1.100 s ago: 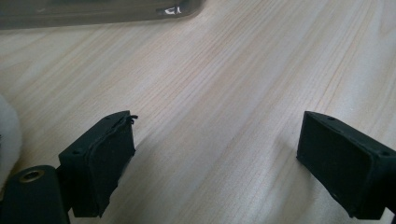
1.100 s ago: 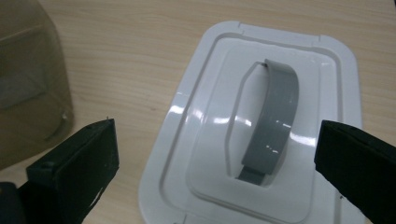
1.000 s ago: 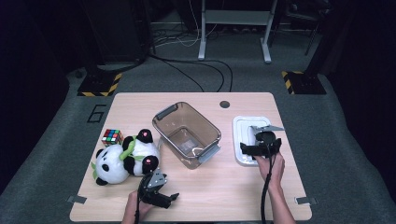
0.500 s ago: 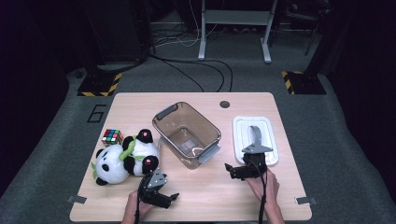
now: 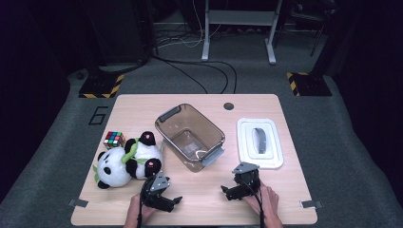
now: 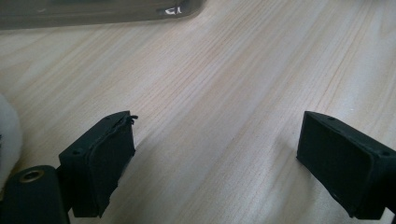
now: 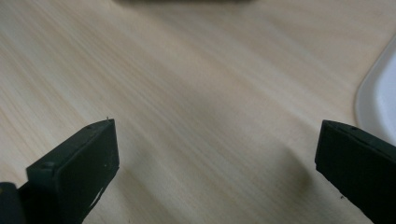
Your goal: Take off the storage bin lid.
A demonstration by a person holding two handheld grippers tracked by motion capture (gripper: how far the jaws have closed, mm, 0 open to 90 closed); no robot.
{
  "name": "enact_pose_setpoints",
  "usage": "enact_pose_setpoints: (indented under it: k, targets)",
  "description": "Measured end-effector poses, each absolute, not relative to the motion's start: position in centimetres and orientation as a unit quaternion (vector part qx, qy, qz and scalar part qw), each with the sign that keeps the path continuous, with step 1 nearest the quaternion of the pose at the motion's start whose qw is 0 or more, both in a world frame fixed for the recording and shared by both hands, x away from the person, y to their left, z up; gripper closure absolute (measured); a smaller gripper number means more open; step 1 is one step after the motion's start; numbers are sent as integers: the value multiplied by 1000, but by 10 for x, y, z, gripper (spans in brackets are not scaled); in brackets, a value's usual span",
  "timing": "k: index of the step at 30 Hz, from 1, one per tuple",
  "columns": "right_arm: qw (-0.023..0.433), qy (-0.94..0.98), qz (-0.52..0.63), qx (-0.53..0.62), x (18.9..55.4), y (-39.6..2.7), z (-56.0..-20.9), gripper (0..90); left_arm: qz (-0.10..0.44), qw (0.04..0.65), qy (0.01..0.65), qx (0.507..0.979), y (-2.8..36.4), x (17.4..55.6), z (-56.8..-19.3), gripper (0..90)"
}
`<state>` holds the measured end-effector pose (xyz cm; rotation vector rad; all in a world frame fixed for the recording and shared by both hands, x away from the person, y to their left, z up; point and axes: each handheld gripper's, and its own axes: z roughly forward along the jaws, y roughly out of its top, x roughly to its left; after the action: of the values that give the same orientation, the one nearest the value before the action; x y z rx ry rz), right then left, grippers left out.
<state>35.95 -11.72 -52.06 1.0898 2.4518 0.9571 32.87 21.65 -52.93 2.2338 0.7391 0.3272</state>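
Grippers rest low at the near edge of the surface (image 5: 285, 109), both with jaws wide apart and empty: left gripper (image 5: 177, 201) just beside the panda toy (image 5: 124, 161), right gripper (image 5: 224, 191) near the white lid (image 5: 244, 152). I judge the bin (image 5: 190, 135) stands between them; approach slowly, keeping jaws wide.

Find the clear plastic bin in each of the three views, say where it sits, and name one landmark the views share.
High view: the clear bin stands mid-table, between the panda and the white lid.
Left gripper view: its edge runs along the top left.
Right gripper view: a blurred dark strip at the top centre is probably the bin.
Shared landmark: the pale wooden table top.
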Motion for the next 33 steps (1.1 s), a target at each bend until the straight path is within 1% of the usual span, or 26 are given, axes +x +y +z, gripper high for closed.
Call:
enact_pose_setpoints:
  k: [1, 2, 6, 13, 16, 18, 20, 24, 33]
  targets:
    - [134, 858, 323, 375, 361, -117, -524, 0, 128, 375, 290, 871, 216, 328, -530, 108]
    - [144, 858, 326, 371, 360, -116, -525, 0, 128, 375, 290, 871, 216, 329, -530, 107]
    - [154, 847, 352, 366, 359, -119, -530, 0, 125, 376, 291, 871, 216, 329, -530, 107]
    - [154, 844, 351, 375, 354, -118, -530, 0, 133, 375, 302, 867, 214, 328, -530, 107]
    - [153, 845, 351, 373, 354, -118, -530, 0, 138, 366, 316, 864, 208, 327, -528, 110]
    - [153, 847, 352, 367, 355, -119, -530, 0, 147, 353, 320, 867, 206, 326, -526, 115]
    - [153, 847, 352, 368, 355, -119, -530, 0, 144, 336, 321, 873, 205, 322, -521, 120]
    - [141, 858, 356, 342, 357, -123, -530, 0, 149, 340, 314, 874, 205, 313, -515, 127]
    - [137, 864, 358, 327, 360, -125, -530, 0, 145, 367, 342, 853, 217, 309, -493, 125]
